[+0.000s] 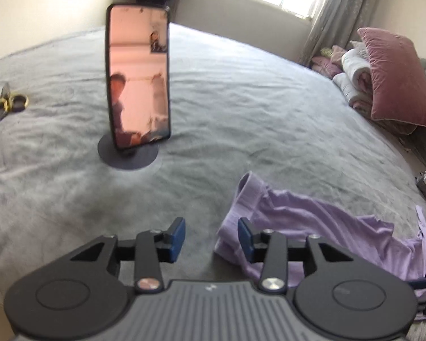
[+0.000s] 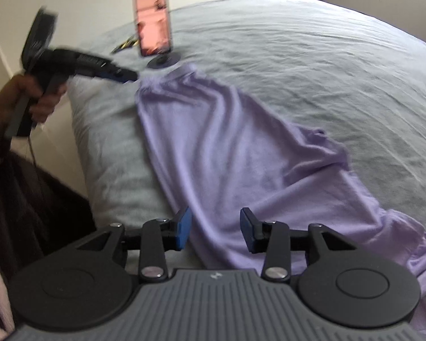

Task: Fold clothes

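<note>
writing: none legible | phone (image 1: 139,76) screen blurred | lilac garment (image 2: 227,153) plain

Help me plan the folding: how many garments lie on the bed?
1: a lilac garment spread crumpled near the bed's front edge, below both open grippers. Others may be out of view.

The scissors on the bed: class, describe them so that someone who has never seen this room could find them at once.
Start from the large bed with its grey bedspread. An upright phone stands on a round dark stand; look to its left in the left wrist view, near the bed's edge. There lie the scissors, the only small metal thing, with gold-coloured finger loops.
</note>
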The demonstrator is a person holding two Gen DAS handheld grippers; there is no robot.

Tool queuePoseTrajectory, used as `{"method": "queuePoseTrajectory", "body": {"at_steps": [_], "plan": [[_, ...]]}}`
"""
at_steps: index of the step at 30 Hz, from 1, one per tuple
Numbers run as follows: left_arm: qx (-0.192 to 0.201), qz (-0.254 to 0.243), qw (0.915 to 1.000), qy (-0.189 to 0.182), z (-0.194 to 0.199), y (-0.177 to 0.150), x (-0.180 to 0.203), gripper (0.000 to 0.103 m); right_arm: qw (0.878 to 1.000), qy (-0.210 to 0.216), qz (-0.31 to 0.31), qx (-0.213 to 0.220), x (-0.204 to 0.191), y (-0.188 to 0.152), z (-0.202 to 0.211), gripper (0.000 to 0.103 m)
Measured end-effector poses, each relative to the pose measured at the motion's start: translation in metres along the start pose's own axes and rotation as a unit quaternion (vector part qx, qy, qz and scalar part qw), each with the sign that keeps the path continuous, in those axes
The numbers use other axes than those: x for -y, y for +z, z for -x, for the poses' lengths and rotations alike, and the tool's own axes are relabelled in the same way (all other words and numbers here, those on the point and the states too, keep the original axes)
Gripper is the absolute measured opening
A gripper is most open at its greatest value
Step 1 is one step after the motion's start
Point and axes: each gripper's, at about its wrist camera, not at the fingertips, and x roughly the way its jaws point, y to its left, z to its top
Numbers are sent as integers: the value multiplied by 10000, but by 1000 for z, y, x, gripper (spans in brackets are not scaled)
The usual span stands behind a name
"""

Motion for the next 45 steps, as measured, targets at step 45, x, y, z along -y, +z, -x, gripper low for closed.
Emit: {"method": "queuePoseTrajectory", "body": {"at_steps": [45], "plan": [[111, -884, 9894, -1143, -82, -10, 52, 41, 9732, -1480, -917, 1501, 89, 40, -50, 4]]}}
